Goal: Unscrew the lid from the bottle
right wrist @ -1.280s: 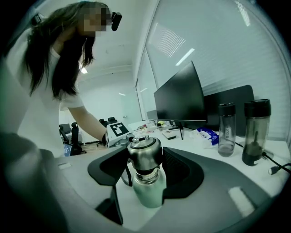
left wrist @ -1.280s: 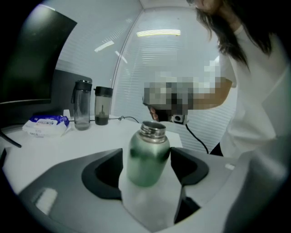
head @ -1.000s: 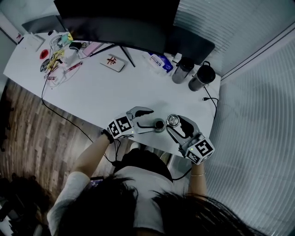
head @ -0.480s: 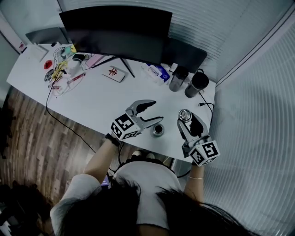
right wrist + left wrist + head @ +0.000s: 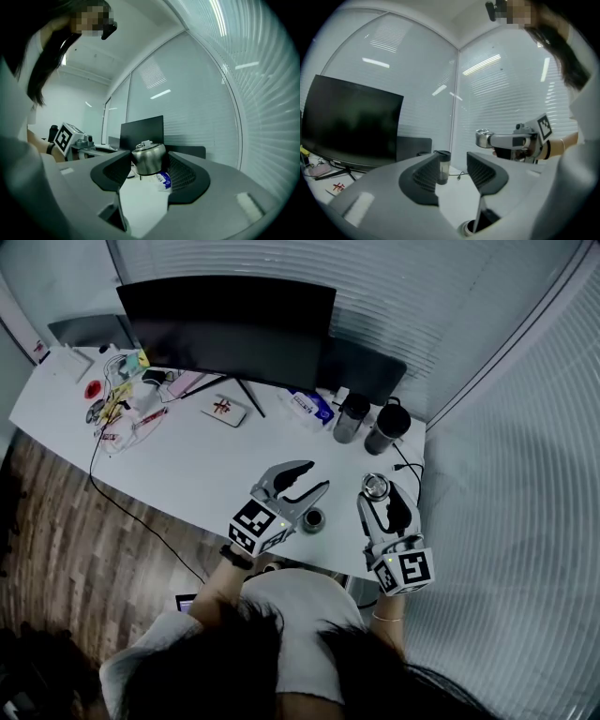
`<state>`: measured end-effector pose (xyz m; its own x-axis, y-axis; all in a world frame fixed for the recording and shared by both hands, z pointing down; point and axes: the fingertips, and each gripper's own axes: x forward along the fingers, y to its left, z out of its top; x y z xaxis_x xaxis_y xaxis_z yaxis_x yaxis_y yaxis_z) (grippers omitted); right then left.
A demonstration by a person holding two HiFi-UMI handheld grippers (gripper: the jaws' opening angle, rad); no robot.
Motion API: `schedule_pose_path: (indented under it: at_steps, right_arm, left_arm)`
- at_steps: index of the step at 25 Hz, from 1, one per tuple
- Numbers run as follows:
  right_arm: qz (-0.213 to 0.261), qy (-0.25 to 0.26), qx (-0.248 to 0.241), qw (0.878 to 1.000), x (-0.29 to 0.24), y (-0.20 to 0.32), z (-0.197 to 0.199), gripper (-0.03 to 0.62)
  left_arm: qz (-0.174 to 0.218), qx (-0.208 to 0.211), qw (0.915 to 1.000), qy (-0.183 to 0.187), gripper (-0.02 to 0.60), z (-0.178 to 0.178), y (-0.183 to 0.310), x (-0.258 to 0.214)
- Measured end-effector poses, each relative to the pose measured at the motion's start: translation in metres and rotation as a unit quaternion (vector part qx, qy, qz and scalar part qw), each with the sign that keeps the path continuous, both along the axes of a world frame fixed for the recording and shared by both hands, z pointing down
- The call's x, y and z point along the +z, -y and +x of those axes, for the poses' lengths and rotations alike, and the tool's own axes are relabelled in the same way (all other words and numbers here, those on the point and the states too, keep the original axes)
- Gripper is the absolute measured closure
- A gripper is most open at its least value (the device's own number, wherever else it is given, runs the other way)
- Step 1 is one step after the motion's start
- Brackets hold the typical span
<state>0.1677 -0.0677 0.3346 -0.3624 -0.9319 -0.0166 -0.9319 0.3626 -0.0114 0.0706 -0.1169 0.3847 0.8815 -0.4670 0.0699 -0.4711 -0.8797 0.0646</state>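
A small dark open bottle (image 5: 313, 519) stands upright on the white table (image 5: 206, 460) near its front edge. My left gripper (image 5: 317, 476) hovers just above and behind the bottle. Its jaws are closing with nothing between them. In the left gripper view (image 5: 453, 171) only the bottle's rim (image 5: 468, 228) peeks in below the jaws. To the right of the bottle, my right gripper (image 5: 377, 495) is shut on the round metal lid (image 5: 375, 487), held up off the table. The lid (image 5: 149, 159) sits squeezed between both pads in the right gripper view.
A dark monitor (image 5: 225, 324) stands at the back of the table. Two dark tumblers (image 5: 352, 416) (image 5: 387, 427) and a blue packet (image 5: 307, 406) sit behind the grippers. Cables and small items (image 5: 117, 404) crowd the far left. The table's front edge runs just below the bottle.
My left gripper has let go of the bottle and lifted above it, jaws narrowing. The right gripper has carried the lid to the right, away from the bottle.
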Motion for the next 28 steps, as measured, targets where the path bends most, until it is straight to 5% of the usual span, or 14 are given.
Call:
schedule_pose_path:
  at_steps: [14,28]
  right_arm:
    - [-0.025,0.027,0.078,0.996,0.013,-0.005,0.014,0.353]
    - [-0.031,0.021,0.066,0.997,0.026,-0.012,0.006,0.353]
  left_arm:
    - [0.031,-0.125,0.9917,0.0,0.513,-0.029,-0.001,-0.016]
    - [0.021,-0.15,0.9882,0.025,0.523,-0.042,-0.006,0.005]
